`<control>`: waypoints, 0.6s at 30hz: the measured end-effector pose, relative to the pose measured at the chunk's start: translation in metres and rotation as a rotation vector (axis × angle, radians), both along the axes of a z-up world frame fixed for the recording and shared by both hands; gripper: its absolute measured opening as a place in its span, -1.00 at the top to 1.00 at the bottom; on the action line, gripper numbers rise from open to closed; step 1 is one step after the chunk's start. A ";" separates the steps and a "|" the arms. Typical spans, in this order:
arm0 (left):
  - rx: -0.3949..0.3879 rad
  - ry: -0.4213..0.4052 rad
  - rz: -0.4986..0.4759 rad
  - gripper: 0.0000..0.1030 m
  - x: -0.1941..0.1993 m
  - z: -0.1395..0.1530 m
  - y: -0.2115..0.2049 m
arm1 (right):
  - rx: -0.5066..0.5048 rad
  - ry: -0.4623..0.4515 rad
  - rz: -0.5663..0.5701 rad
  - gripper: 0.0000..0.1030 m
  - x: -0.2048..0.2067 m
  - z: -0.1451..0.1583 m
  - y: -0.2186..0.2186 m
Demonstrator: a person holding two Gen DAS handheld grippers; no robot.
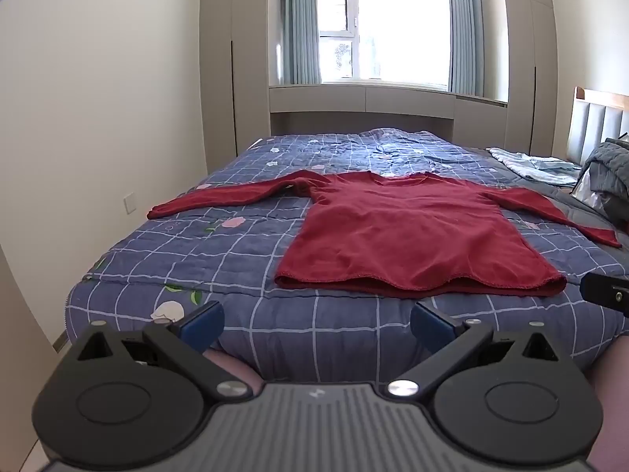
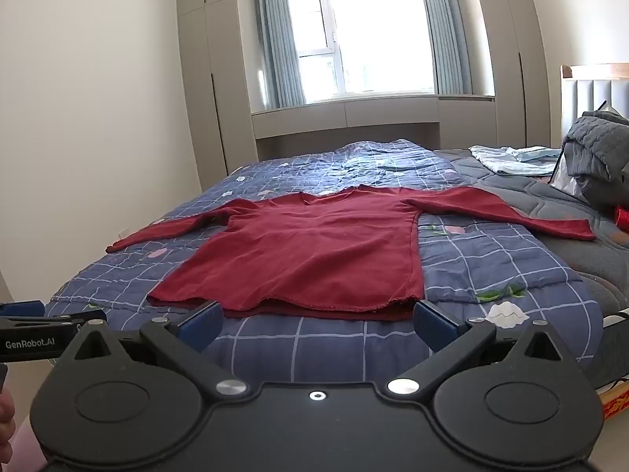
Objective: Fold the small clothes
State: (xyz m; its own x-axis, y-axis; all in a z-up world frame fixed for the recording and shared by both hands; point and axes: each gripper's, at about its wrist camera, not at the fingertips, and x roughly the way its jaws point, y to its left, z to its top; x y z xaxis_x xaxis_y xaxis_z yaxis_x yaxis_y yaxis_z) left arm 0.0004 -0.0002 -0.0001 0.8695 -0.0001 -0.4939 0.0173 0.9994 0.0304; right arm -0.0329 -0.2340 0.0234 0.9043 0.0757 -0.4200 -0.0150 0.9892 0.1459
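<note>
Nearest me, the left gripper (image 1: 316,324) and the right gripper (image 2: 316,324) hover at the foot of the bed (image 1: 243,244), both with jaws spread wide and nothing between them. Beyond them the red shirt (image 2: 306,251) lies flat on the checked quilt (image 2: 491,259), sleeves stretched out to either side. No fold shows yet, so I judge the whole job lies ahead.
</note>
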 end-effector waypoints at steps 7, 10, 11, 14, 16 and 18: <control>-0.005 0.001 -0.004 -0.99 -0.004 0.006 0.003 | -0.003 0.003 -0.002 -0.99 -0.002 0.001 0.001; -0.003 -0.002 -0.001 -0.99 -0.001 0.005 0.001 | -0.002 0.007 -0.003 -0.99 -0.003 -0.002 0.002; -0.003 -0.001 -0.001 -0.99 -0.002 0.005 0.001 | -0.001 0.009 -0.003 -0.99 -0.002 0.000 0.002; -0.005 -0.001 -0.001 -0.99 -0.001 0.006 0.001 | -0.001 0.010 -0.003 -0.99 -0.001 -0.002 0.002; -0.005 -0.001 -0.002 -0.99 -0.001 0.006 0.001 | 0.000 0.011 -0.003 -0.99 -0.001 -0.002 0.002; -0.006 -0.003 -0.002 -0.99 -0.001 0.005 0.001 | 0.000 0.012 -0.003 -0.99 -0.001 -0.002 0.002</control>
State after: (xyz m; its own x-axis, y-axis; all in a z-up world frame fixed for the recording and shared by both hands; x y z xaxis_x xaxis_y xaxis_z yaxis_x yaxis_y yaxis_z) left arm -0.0008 0.0012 0.0044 0.8709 -0.0051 -0.4915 0.0194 0.9995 0.0241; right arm -0.0339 -0.2318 0.0216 0.8995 0.0731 -0.4308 -0.0106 0.9893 0.1457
